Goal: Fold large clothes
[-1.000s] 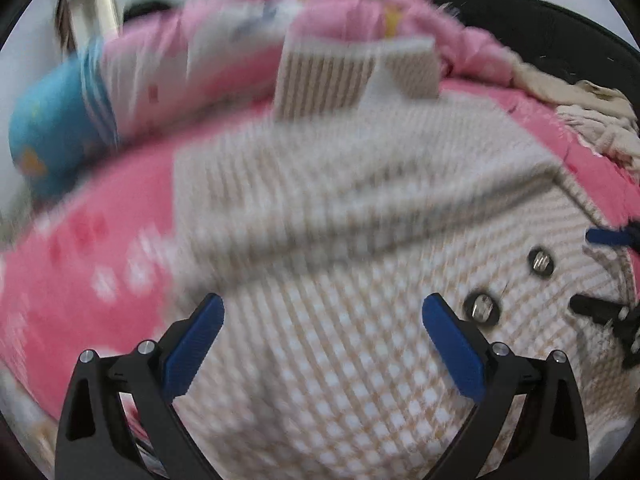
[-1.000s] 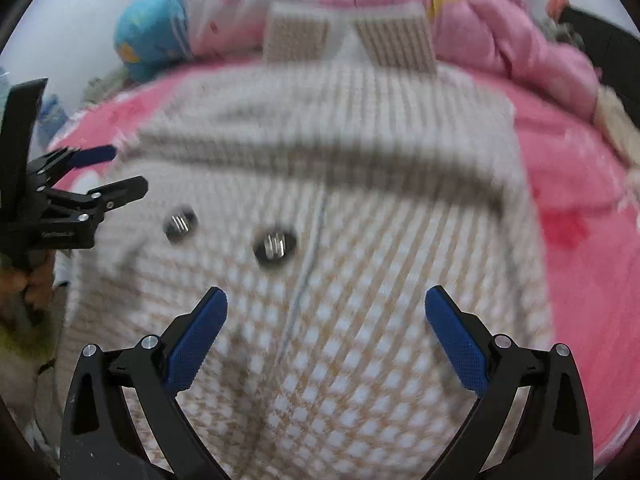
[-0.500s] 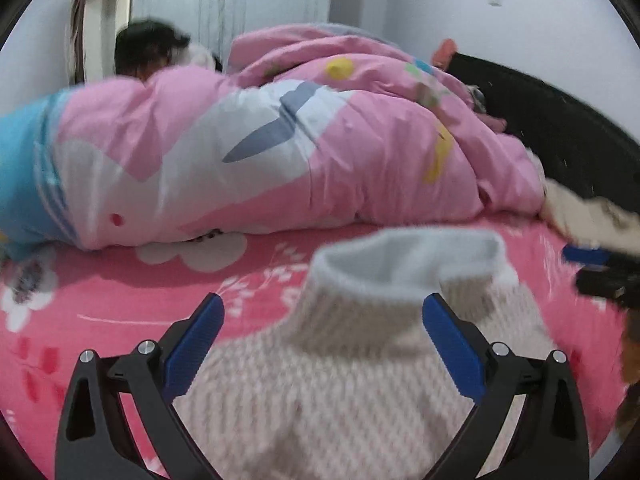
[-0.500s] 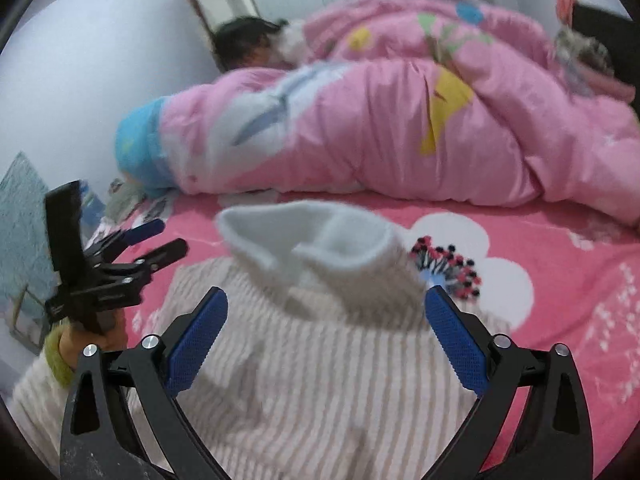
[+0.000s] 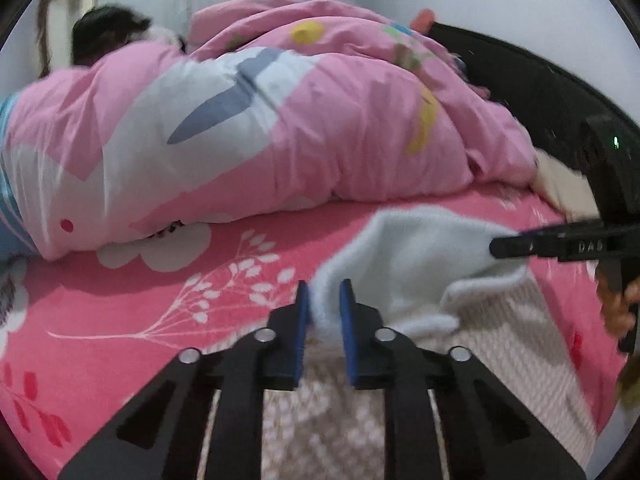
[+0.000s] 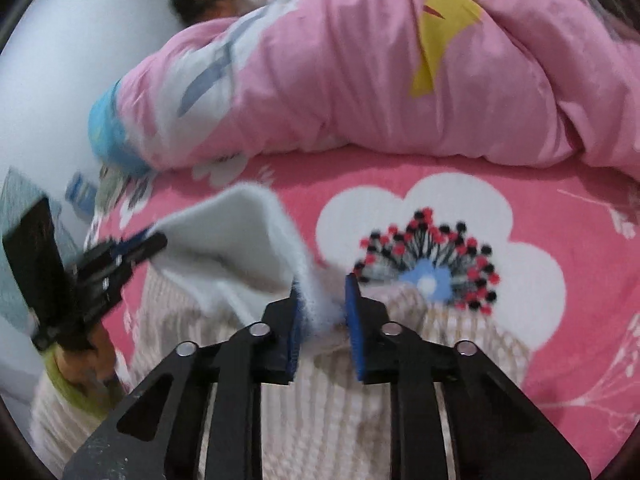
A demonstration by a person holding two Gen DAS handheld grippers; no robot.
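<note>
Two grippers pinch one fleecy garment [image 5: 416, 256] edge above the bed [image 5: 120, 320].
Left gripper [image 5: 323, 312] and right gripper [image 6: 322, 312] fingers are nearly closed on its corners; soft, light, floppy, so corners suit.

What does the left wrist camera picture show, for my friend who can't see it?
The left gripper has its blue-padded jaws shut on the fluffy white edge of a beige checked fleece garment, and the right gripper pinches the same edge further right. Beneath lies a pink flowered bedsheet, with a bunched pink patterned duvet behind.
</note>
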